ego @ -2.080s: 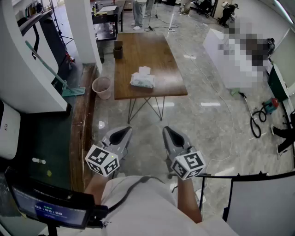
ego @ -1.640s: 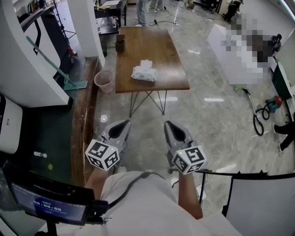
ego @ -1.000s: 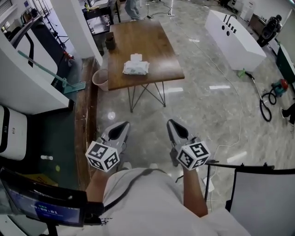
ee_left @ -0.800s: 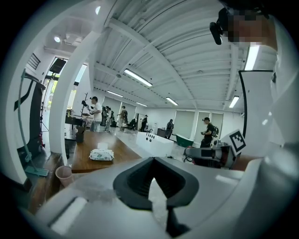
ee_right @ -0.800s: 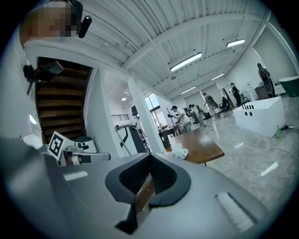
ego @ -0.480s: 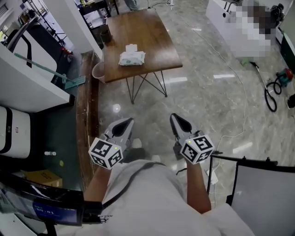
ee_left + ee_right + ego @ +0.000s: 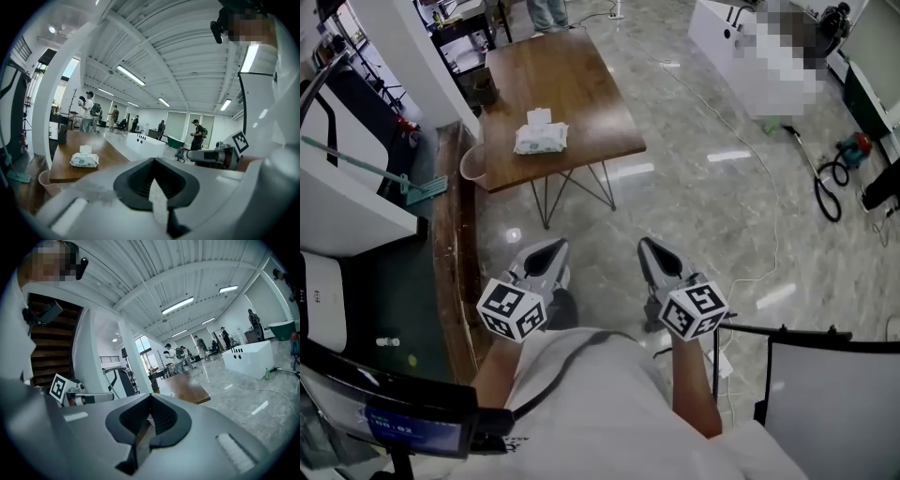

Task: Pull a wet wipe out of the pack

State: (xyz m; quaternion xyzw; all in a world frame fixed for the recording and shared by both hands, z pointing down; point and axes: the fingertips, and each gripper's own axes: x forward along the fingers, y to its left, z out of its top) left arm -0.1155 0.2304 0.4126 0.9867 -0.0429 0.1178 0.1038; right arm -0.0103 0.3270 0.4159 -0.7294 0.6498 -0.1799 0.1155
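Note:
The wet wipe pack (image 7: 540,138) is white and green with a wipe sticking up from its top. It lies on a brown wooden table (image 7: 581,103) well ahead of me. In the left gripper view the pack (image 7: 84,160) shows small at the left on the table (image 7: 65,166). My left gripper (image 7: 549,247) and right gripper (image 7: 649,247) are held close to my body over the floor, far short of the table. Both are shut with nothing in them: left gripper (image 7: 152,160), right gripper (image 7: 150,397). The right gripper view shows the table (image 7: 183,388) but no clear pack.
A dark cup (image 7: 485,89) stands at the table's far left corner. A pink bin (image 7: 472,165) sits under its left edge beside a wooden ledge (image 7: 450,244). A white counter (image 7: 736,47) and floor cables (image 7: 825,192) lie right. A black-framed panel (image 7: 825,394) stands near right.
The head view has swung, so the table and pack now sit further left in it. Both grippers stay shut near my body.

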